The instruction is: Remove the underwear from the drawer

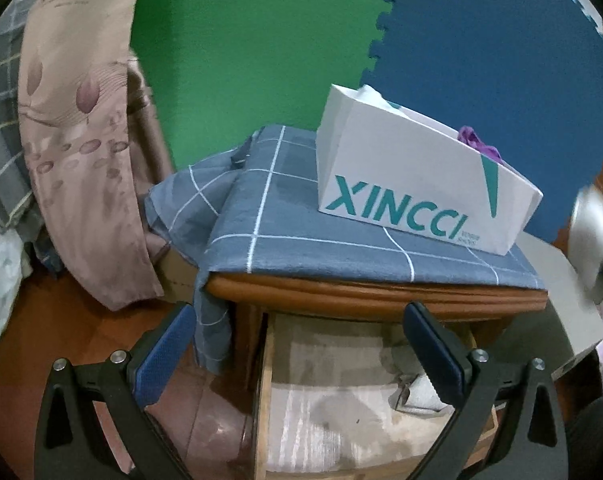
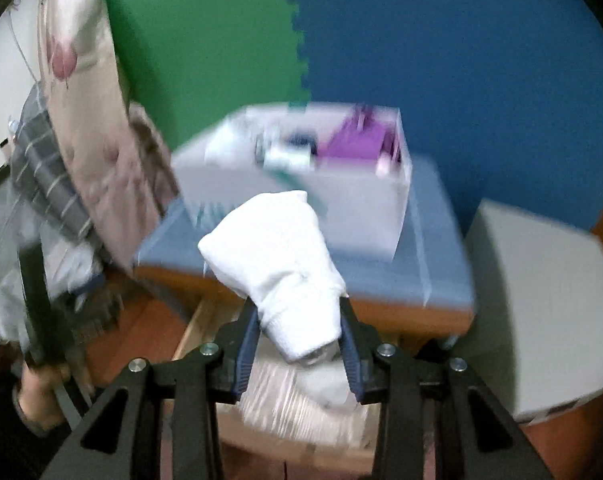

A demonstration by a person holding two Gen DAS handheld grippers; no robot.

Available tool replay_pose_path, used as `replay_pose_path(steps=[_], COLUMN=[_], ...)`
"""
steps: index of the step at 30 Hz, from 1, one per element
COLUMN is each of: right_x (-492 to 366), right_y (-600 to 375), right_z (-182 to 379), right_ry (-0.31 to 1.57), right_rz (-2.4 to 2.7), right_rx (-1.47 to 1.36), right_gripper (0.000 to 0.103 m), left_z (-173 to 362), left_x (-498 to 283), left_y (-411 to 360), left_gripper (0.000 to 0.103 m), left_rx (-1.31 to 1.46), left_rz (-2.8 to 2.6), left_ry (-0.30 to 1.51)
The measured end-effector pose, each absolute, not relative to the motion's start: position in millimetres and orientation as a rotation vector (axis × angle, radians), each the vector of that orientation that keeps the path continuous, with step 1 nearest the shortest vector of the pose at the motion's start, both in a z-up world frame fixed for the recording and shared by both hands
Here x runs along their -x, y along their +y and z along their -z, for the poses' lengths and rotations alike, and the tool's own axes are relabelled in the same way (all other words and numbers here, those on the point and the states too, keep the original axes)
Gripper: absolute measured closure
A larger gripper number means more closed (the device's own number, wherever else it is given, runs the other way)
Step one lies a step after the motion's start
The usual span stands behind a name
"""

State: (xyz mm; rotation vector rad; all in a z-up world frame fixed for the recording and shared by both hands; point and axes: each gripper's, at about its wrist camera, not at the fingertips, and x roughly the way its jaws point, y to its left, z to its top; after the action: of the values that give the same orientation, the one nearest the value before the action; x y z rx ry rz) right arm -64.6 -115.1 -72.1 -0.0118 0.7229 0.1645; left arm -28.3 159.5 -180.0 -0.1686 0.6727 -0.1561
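White cloth, the underwear (image 2: pixel 277 264), is clamped between the blue pads of the right gripper (image 2: pixel 299 344), its bulk standing up above the fingertips. Behind it the picture is blurred, but the open drawer (image 2: pixel 205 320) is seen below and the nightstand (image 2: pixel 381 312) beyond. In the left wrist view the left gripper (image 1: pixel 301 360) is held with its jaws wide apart and nothing between them, in front of the same drawer (image 1: pixel 269 380). A pale liner and a small crumpled item (image 1: pixel 413 392) are seen inside the drawer. The nightstand top is covered by a blue checked cloth (image 1: pixel 301 220), on which a white bag (image 1: pixel 421 184) printed XINCCI is set. Green and blue foam mats (image 1: pixel 481 60) are fixed to the wall behind. A floral curtain (image 1: pixel 81 140) is hung at the left. A grey box (image 2: pixel 541 300) is placed just beside the nightstand.
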Motion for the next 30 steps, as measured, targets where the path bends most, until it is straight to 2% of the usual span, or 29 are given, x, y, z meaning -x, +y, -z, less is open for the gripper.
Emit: replay_pose_path(steps=[8, 14, 21, 30], right_x=[32, -1, -41, -81], right_y=[-101, -88, -78, -62], right_z=[-14, -49, -51, -15], right_ry=[0.54, 0.495, 0.5, 0.563], right_rz=[-0.094, -0.075, -0.042, 0.004], right_rx=[0.047, 0.047, -0.004, -0.022], right_gripper=[0.065, 0.065, 0.065, 0.065], left_z=[182, 180, 178, 179], left_x=[30, 28, 29, 25], left_y=[157, 163, 162, 161], left_gripper=[0.001, 0.001, 0.001, 0.001], left_rx=[0.151, 0.186, 0.187, 0.201], left_rz=[0.17, 0.165, 0.176, 0.185], left_ry=[0.684, 0.685, 0.682, 0.699])
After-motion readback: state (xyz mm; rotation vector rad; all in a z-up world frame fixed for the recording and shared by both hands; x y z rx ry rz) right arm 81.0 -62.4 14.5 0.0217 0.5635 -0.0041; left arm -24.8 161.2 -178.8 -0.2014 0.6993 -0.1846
